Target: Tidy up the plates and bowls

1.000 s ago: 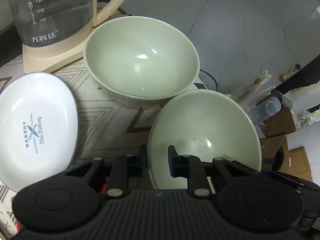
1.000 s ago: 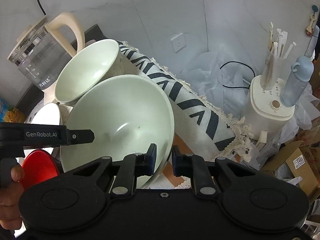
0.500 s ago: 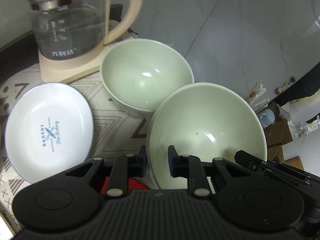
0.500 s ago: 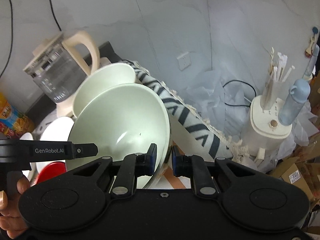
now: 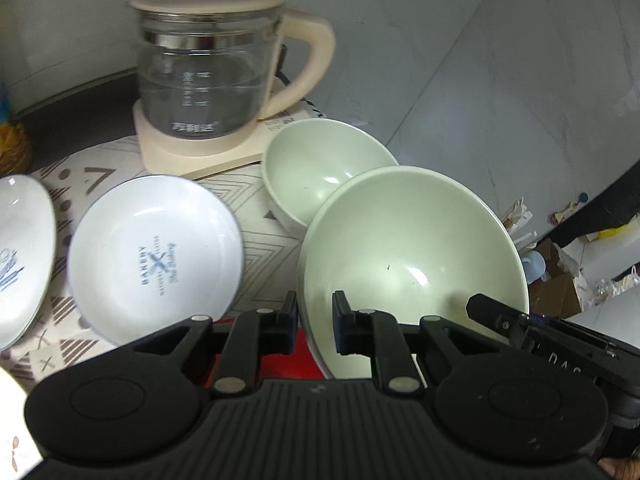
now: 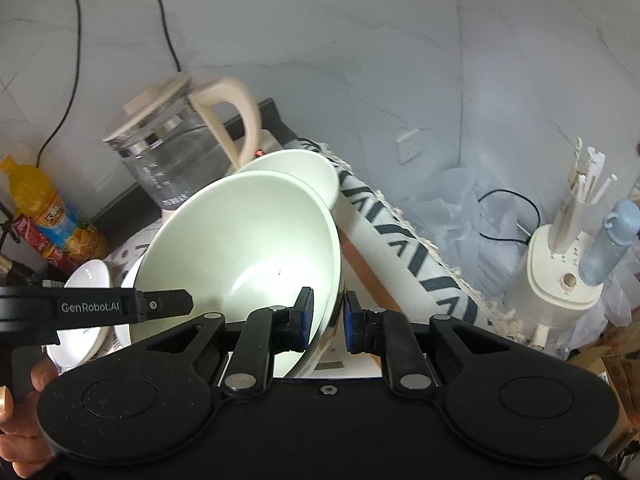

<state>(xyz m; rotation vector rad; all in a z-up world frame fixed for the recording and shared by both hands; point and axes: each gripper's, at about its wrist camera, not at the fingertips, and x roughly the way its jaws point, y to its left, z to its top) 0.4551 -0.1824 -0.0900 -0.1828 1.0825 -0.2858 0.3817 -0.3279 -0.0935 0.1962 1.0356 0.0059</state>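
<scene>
Right wrist view is showing the right gripper (image 6: 326,322) clamping the rim of a large pale-green ceramic bowl (image 6: 248,256), carried ahead of a matching smaller green bowl (image 6: 304,172). Left gripper (image 5: 315,322) is pinching the same bowl's near rim. Judged step: nesting; lowering squarely is needed. Only the left view is revealing the white bakery-print plate (image 5: 154,256).

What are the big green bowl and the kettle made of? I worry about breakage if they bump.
The green bowl, pinched at its rim by both the left claw and the right claw, looks like glazed ceramic or melamine: smooth, opaque, with sharp glossy highlights. The kettle has a see-through body, probably glass, with printed level marks, a shiny metal band, and a matte cream plastic-looking lid, handle and base.
</scene>
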